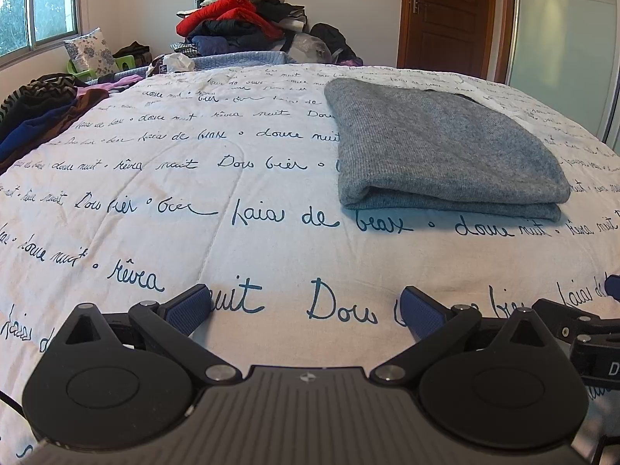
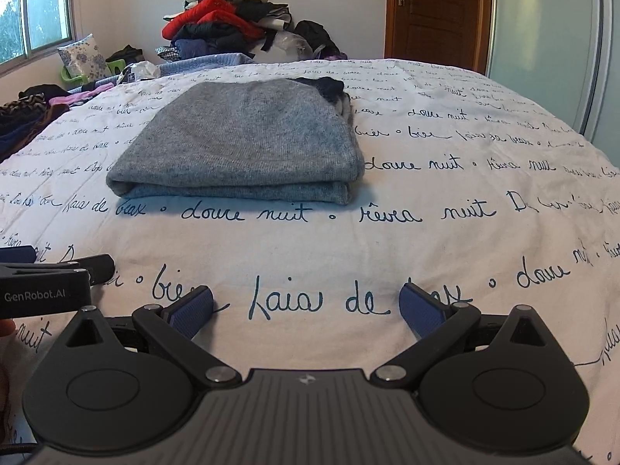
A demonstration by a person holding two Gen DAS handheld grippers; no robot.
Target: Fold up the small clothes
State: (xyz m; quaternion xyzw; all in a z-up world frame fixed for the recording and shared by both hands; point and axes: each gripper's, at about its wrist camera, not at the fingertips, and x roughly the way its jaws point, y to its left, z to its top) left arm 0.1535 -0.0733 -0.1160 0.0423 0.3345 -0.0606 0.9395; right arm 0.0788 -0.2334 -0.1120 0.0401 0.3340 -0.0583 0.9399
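A grey knitted garment [image 1: 441,147] lies folded into a thick rectangle on the white bedspread [image 1: 193,193] printed with dark script. In the right wrist view the same grey garment [image 2: 244,147] sits ahead and left of centre, with a dark bit of cloth [image 2: 329,85] showing at its far right corner. My left gripper [image 1: 306,310] is open over bare bedspread, well short of the garment and to its left. My right gripper [image 2: 306,308] is open too, nothing between its blue pads [image 2: 193,310], a stretch of bedspread [image 2: 465,193] separating it from the garment's near fold.
A heap of unfolded clothes [image 1: 240,19] rises at the far side of the bed by the wall. More dark and striped clothes [image 1: 35,108] lie along the left edge. A wooden door [image 1: 449,11] and a glass panel [image 1: 565,46] stand at the back right.
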